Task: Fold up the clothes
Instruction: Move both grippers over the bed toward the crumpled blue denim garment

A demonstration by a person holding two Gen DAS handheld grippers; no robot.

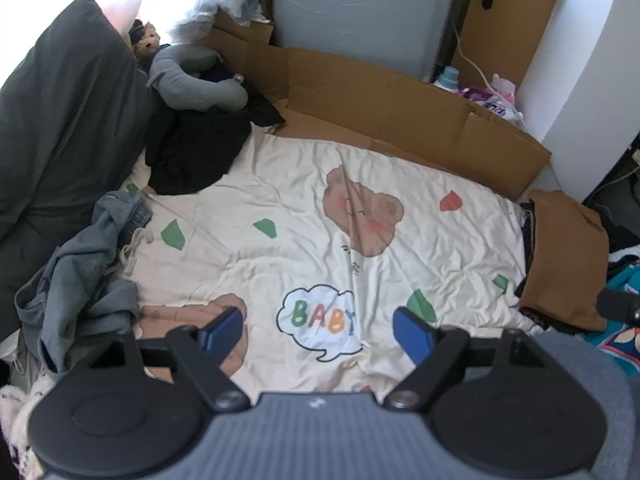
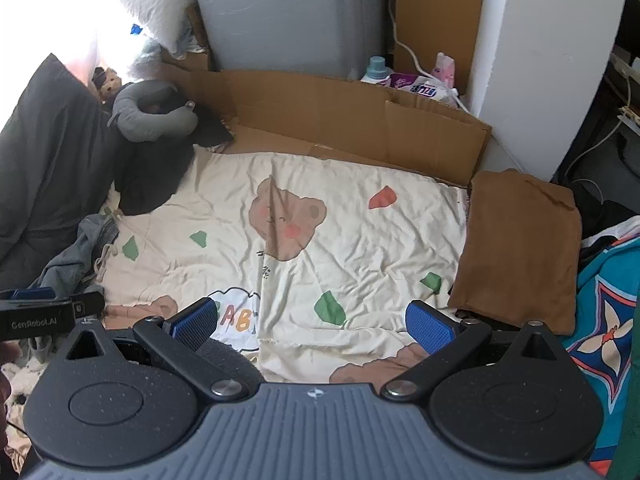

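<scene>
You are working over a bed (image 1: pixel 304 184) spread with a cream bear-print sheet, cardboard (image 1: pixel 400 108) lining its top edge. Your left gripper (image 1: pixel 318 326) and right gripper (image 2: pixel 312 320) are both hovering with jaws wide, gripping nothing. A folded brown garment (image 2: pixel 520 248) is lying at the right edge; a crumpled grey garment (image 1: pixel 80 272) is sitting lower left.
</scene>
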